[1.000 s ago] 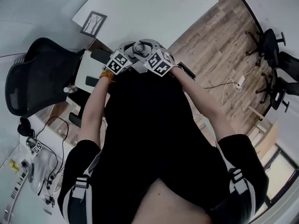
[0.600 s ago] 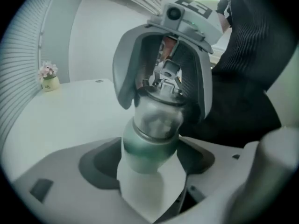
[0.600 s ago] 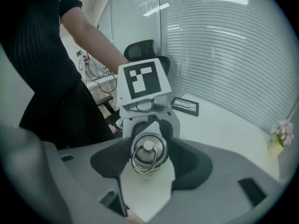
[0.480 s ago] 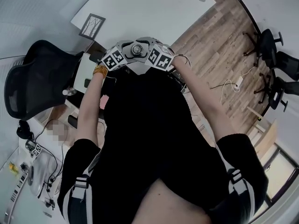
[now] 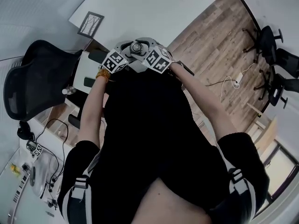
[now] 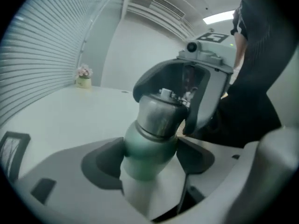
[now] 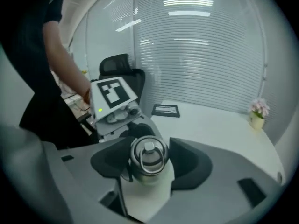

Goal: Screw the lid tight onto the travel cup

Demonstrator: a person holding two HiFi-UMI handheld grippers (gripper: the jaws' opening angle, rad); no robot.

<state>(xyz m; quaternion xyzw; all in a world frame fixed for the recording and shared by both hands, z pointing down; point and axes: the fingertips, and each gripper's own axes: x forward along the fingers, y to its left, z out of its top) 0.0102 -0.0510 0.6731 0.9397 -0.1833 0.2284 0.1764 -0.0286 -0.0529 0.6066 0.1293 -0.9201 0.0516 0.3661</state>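
The travel cup is held up in front of the person's chest, between both grippers. In the left gripper view its green body (image 6: 145,157) sits between the pads of my left gripper (image 6: 150,152), which press on both sides as the jaws are closing. The steel lid (image 6: 159,118) points away, inside the jaws of my right gripper (image 6: 205,80). In the right gripper view the lid (image 7: 148,157), with its ring handle, lies between the pads of my right gripper (image 7: 148,161), whose jaws are closing onto it. From the head view only the lid top (image 5: 136,47) shows between the marker cubes.
A white table (image 5: 154,8) carries a framed picture (image 5: 91,24) and a small flower pot (image 7: 257,112). A black office chair (image 5: 32,78) stands at the left. Cables (image 5: 229,84) lie on the wooden floor, and more chairs (image 5: 275,50) stand at the right.
Both grippers and the cup shifted slightly left and up half a second ago and have come back. The cup stays between them throughout.
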